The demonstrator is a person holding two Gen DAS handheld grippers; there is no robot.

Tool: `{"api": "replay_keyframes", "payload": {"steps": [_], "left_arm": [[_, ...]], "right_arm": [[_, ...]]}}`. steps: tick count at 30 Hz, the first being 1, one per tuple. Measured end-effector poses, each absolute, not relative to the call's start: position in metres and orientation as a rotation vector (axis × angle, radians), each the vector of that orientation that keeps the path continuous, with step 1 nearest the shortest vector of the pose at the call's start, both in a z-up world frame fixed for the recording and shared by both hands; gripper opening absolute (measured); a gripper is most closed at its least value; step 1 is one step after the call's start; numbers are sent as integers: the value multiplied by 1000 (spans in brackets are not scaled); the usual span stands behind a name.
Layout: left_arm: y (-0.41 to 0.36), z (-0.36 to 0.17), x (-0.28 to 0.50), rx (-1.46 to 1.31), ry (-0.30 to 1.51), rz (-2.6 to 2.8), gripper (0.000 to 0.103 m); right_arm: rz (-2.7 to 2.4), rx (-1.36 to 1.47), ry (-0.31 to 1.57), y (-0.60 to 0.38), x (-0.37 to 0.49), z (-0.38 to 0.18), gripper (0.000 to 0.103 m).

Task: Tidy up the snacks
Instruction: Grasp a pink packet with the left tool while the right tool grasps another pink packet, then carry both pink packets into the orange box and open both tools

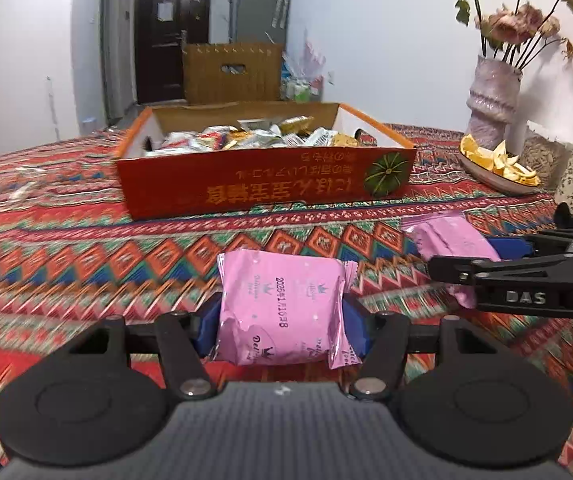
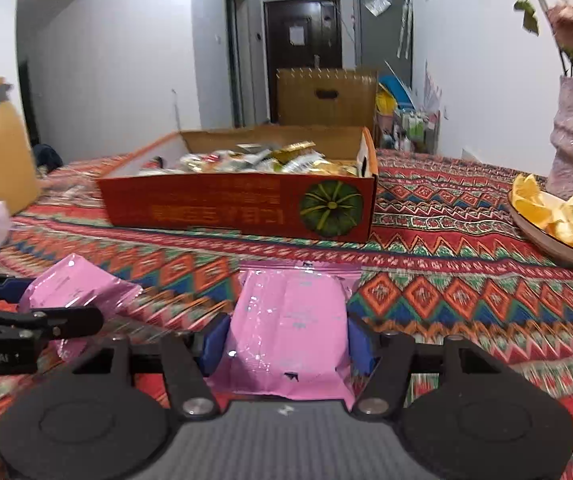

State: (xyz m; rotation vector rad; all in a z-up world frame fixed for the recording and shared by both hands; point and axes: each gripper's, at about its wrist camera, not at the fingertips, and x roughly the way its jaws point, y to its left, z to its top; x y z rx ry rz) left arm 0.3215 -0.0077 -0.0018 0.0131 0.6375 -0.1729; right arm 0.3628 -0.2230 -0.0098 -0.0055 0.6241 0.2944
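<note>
The left gripper [image 1: 280,330] is clamped on a pink snack packet [image 1: 282,308], its blue pads [image 1: 206,330] pressing the packet's two sides. The packet is held above the patterned tablecloth [image 1: 86,248], its long axis running forward, away from the gripper body, with the printed date reading sideways. Just to the right of it, the right gripper [image 2: 286,338] is closed on a second pink packet [image 2: 292,320] in the same manner — sides pinched between blue pads [image 2: 214,340], one crimped end pointing ahead and the other back toward the gripper body. Each gripper appears at the edge of the other's view, packet in its grasp. Straight ahead of both grippers, well apart from them, an open orange cardboard box [image 1: 266,184] sits on the cloth, its long side facing them and filled with mixed wrapped snacks [image 1: 246,138]. Ahead and to the right stands a plate of orange peel [image 2: 558,216] beside a pink vase of flowers [image 1: 492,96].
</note>
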Motion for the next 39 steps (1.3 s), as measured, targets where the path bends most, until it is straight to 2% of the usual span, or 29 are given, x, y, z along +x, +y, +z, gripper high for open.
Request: {"api": "replay_keyframes", "payload": {"steps": [9, 20, 30, 39], "left_arm": [[5, 34, 208, -68, 550, -114, 62], [8, 56, 122, -104, 477, -105, 62], [9, 58, 117, -102, 461, -116, 62], [16, 69, 162, -101, 449, -128, 62]], "right_arm": [[344, 18, 549, -231, 250, 19, 61], [373, 28, 483, -239, 168, 41, 61], [378, 24, 466, -238, 162, 46, 61], [374, -2, 445, -229, 196, 56, 61]]}}
